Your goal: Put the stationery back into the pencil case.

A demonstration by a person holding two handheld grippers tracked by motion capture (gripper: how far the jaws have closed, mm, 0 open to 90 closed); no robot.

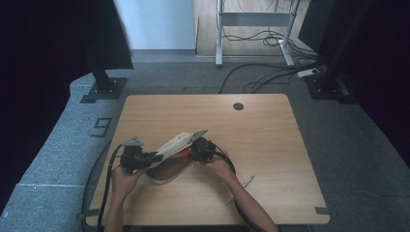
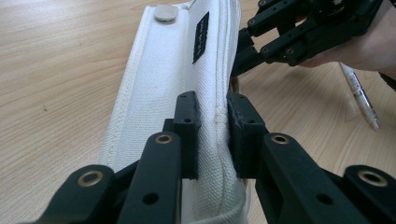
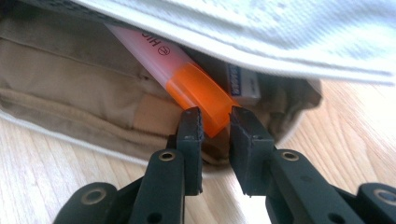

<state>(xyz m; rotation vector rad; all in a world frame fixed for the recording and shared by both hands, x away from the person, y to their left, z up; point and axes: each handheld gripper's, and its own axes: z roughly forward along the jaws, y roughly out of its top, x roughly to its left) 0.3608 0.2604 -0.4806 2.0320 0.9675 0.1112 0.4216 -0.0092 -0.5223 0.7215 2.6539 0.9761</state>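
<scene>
A white fabric pouch (image 1: 170, 145) with a tan lining lies open near the table's front left. My left gripper (image 1: 157, 155) is shut on the edge of its white flap (image 2: 159, 84), which it holds lifted; the pads pinch the seam (image 2: 212, 116). From the right, my right gripper (image 1: 192, 153) reaches into the pouch's mouth. Its jaws (image 3: 215, 126) close around the orange cap of a pale pink tube (image 3: 187, 79) that slants into the tan interior (image 3: 70, 93) under the white flap (image 3: 280, 32). The right gripper's jaws (image 2: 243, 60) also show beside the pouch in the left gripper view.
A white pen (image 1: 246, 182) lies on the wooden table (image 1: 270, 145) right of my right forearm, also seen as the pen (image 2: 359, 93) past the pouch. A round cable hole (image 1: 238, 106) sits at the table's far edge. A small printed box (image 3: 243, 84) lies inside the pouch.
</scene>
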